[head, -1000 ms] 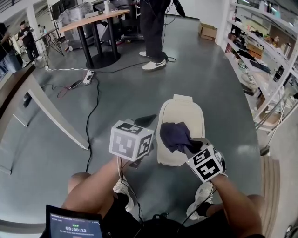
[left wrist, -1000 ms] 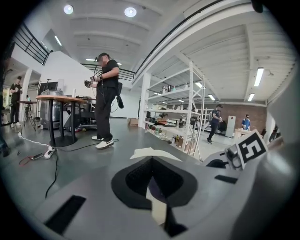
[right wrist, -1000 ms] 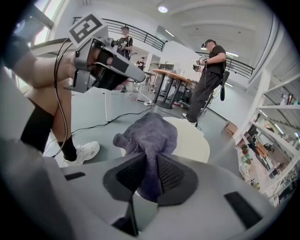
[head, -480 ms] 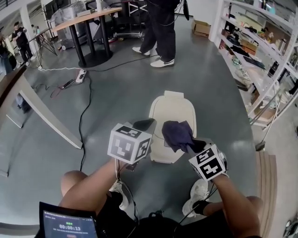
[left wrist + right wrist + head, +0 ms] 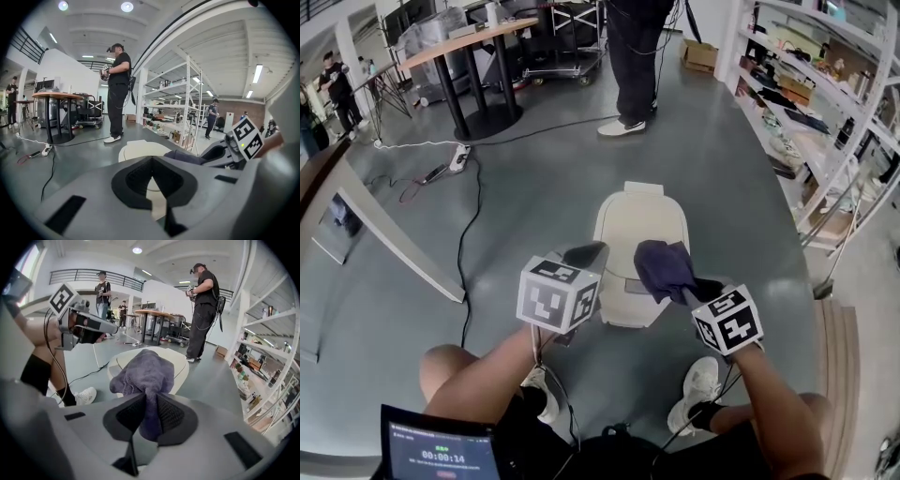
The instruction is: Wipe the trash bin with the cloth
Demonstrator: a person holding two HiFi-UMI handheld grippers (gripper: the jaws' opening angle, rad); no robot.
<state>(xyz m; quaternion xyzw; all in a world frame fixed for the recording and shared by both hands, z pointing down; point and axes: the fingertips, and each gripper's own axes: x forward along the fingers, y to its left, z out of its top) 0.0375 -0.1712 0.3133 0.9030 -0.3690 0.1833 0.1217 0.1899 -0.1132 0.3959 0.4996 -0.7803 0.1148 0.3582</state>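
Where the person's white shoes point(image 5: 698, 386) show at the near edge, the left tool point(image 5: 586, 254) hangs just left of the cream trash bin point(image 5: 639, 220), its jaws pressed together on nothing. To its right, the right tool point(image 5: 696, 289) pinches a dark purple cloth point(image 5: 666, 267) bunched over the near right part of the bin's lid. The bin stands on the grey floor point(image 5: 534, 178). Farther off, a cable point(image 5: 467, 234) trails on the left, another person point(image 5: 636, 56) stands beyond, and shelves point(image 5: 825, 94) line the right.

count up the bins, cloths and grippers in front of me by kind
trash bin: 1
cloth: 1
grippers, the left gripper and the right gripper: 2
total: 4
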